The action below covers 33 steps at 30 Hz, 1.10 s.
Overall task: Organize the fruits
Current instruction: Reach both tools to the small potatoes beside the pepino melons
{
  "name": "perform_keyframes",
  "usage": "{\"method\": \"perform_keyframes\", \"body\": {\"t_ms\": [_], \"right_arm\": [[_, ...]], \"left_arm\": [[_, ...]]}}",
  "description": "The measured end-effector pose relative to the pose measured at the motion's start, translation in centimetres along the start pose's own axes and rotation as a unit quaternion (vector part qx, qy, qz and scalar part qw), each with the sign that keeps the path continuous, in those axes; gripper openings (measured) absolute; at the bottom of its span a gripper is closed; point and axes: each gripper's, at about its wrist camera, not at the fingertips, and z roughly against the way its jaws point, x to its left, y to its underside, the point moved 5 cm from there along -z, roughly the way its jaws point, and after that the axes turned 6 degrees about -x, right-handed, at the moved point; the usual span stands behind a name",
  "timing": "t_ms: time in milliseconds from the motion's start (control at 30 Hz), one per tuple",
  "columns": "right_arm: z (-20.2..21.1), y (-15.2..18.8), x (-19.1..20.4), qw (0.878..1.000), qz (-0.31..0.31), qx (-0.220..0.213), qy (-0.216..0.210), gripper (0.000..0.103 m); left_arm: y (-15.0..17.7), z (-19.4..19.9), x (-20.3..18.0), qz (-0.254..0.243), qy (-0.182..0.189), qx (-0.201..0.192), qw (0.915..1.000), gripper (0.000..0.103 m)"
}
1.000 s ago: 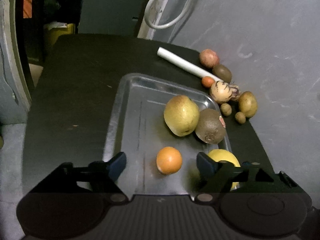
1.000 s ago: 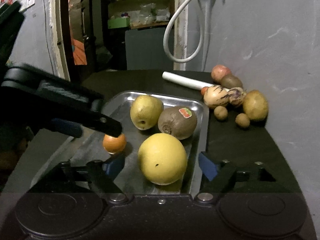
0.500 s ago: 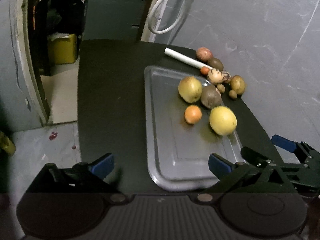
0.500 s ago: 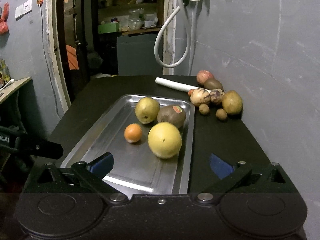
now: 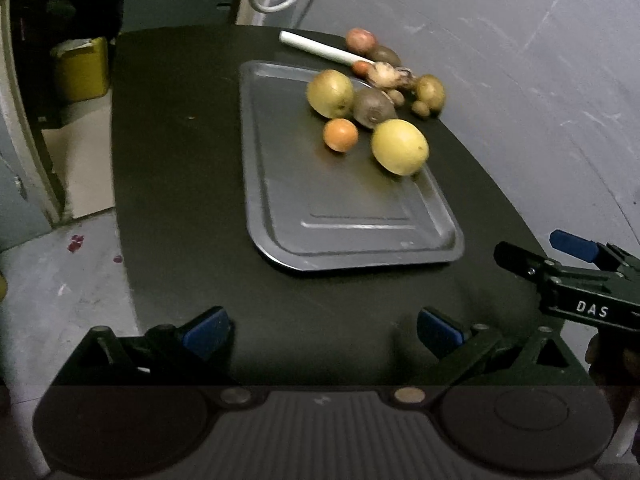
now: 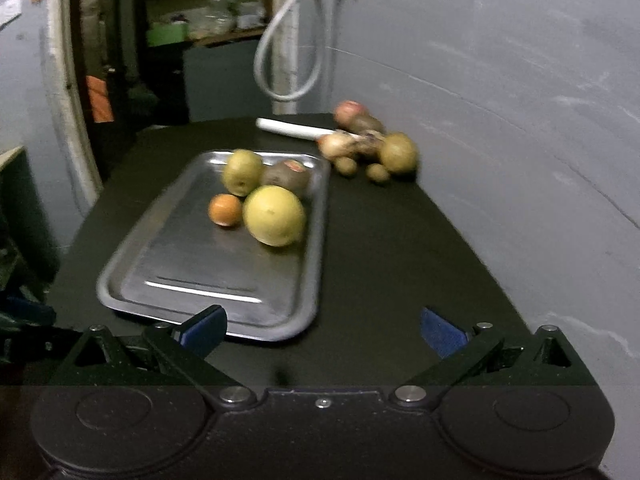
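Observation:
A metal tray lies on the black table. At its far end sit a small orange, a big yellow fruit, a green pear and a brown kiwi with a sticker. Several more fruits lie in a heap on the table by the wall. My left gripper is open and empty, near the table's front edge. My right gripper is open and empty, near the tray's near end; it also shows in the left wrist view.
A white tube lies at the table's far end beside the heap. A grey wall runs along the table's right side. A white hose hangs at the back. The floor and a yellow bin are at the left.
Both grippers have pulled back from the fruits toward the table's near end. The fruits on the tray have not moved.

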Motion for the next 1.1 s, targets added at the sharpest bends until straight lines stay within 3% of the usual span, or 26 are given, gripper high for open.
{"method": "perform_keyframes", "body": {"t_ms": [367,667,800,900,1100], "right_arm": [[-0.8,2.4,-4.1,0.994,-0.054,0.036,0.084,0.102],[-2.4,2.2,-6.6,0.989,-0.095,0.034,0.104,0.102],[-2.8,1.4,-6.7,0.991,-0.071,0.003,0.113,0.102],[-3.2,0.0,-6.1,0.992,-0.014,-0.048,0.119,0.102],[-6.7,-3.5,-5.1,0.991,0.06,-0.09,0.076,0.102]], "left_arm": [[0.0,-1.6,-3.1,-0.049,0.014,0.019,0.9985,0.102],[-2.1,-2.8,-5.9,-0.085,0.012,0.038,0.9956,0.102],[-4.7,-3.9,-6.7,-0.1,0.003,0.021,0.9948,0.102],[-7.4,-5.1,-7.1,-0.11,0.007,0.016,0.9938,0.102],[-15.3,-8.3,-8.9,-0.135,0.007,-0.035,0.9902,0.102]]}}
